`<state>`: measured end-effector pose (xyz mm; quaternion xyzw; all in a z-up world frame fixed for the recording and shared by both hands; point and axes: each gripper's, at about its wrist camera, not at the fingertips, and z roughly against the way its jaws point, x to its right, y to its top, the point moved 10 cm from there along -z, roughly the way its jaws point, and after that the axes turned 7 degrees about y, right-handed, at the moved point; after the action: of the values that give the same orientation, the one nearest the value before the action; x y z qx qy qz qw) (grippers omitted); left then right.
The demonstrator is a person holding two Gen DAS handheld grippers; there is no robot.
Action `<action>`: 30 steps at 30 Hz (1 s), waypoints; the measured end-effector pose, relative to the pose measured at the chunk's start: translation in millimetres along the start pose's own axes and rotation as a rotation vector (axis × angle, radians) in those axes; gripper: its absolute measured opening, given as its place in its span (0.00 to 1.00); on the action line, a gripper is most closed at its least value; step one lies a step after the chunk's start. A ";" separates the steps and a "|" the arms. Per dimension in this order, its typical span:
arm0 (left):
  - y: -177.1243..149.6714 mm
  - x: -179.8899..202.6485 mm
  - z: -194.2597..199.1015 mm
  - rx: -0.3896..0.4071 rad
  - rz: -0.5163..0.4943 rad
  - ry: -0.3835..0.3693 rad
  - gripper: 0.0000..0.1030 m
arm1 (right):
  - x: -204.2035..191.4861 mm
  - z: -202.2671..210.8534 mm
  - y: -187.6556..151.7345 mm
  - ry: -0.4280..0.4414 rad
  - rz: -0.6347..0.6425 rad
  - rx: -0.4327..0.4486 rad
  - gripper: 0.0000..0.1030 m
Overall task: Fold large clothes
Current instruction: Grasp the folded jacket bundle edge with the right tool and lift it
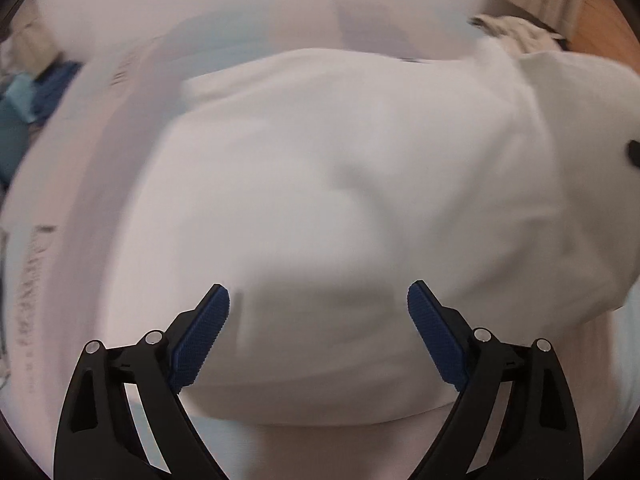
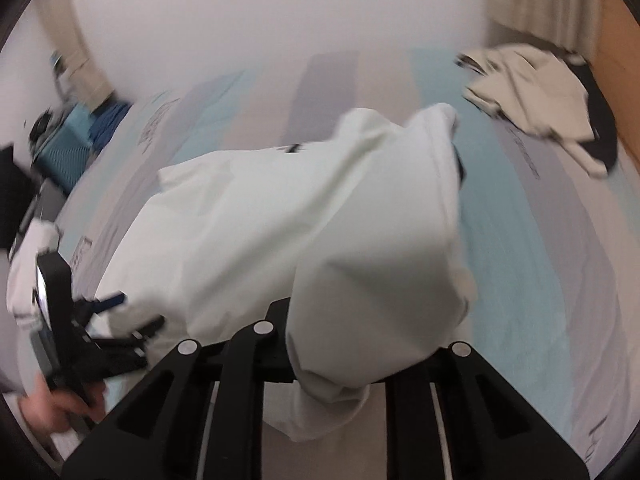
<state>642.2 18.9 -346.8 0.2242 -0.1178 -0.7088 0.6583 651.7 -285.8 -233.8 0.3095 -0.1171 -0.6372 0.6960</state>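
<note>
Lying across a striped bedsheet (image 2: 520, 240) of pale blue, grey and pink bands, a large white garment (image 1: 340, 184) fills most of both views, its folds smeared by motion blur.

In the left wrist view, at nine o'clock, a heap of blue and teal cloth (image 1: 20, 108) sits past the sheet's edge. The left gripper (image 1: 319, 300) hangs at six o'clock above the garment's near hem, its blue ribbed pads (image 1: 204, 332) spread wide with only cloth below and nothing pinched between them. At one o'clock a second, beige garment (image 1: 516, 34) shows beyond the white one, and a small black mark (image 1: 634, 152) sits on the white fabric at three o'clock.

In the right wrist view, at eight o'clock, a person's hand (image 2: 60, 404) grips the left gripper's black handle beside the garment's left edge. At ten o'clock stands a teal ribbed box (image 2: 64, 156) off the bed. The right gripper (image 2: 332, 360) at six o'clock is nearly closed and pinches a bunched fold of the white garment, which drapes over its fingertips and hides them, with the lifted cloth rising from there toward twelve o'clock. At two o'clock the beige garment with black trim (image 2: 536, 96) lies crumpled on the sheet, well apart from the white one, near a wooden panel (image 2: 616, 72).
</note>
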 end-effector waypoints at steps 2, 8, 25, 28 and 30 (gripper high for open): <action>-9.3 -29.2 -7.6 -0.026 0.027 0.029 0.86 | -19.6 -5.3 4.0 -0.001 0.036 -0.004 0.14; -35.2 -81.6 -28.8 -0.050 0.070 0.052 0.88 | -78.9 -19.8 16.4 -0.004 0.157 -0.001 0.13; -66.9 -131.7 -24.6 -0.082 0.239 -0.023 0.88 | -246.3 -75.3 5.4 0.107 0.449 -0.071 0.11; -66.2 -134.3 -16.3 -0.057 0.239 -0.024 0.88 | -279.8 -88.2 -10.6 0.140 0.514 -0.104 0.11; -67.7 -140.1 -7.6 -0.042 0.234 -0.020 0.88 | -296.4 -92.1 -19.2 0.156 0.547 -0.115 0.11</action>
<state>590.7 165.2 -362.0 0.1880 -0.1350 -0.6315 0.7400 639.8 24.6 -248.3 0.2745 -0.1062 -0.4057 0.8653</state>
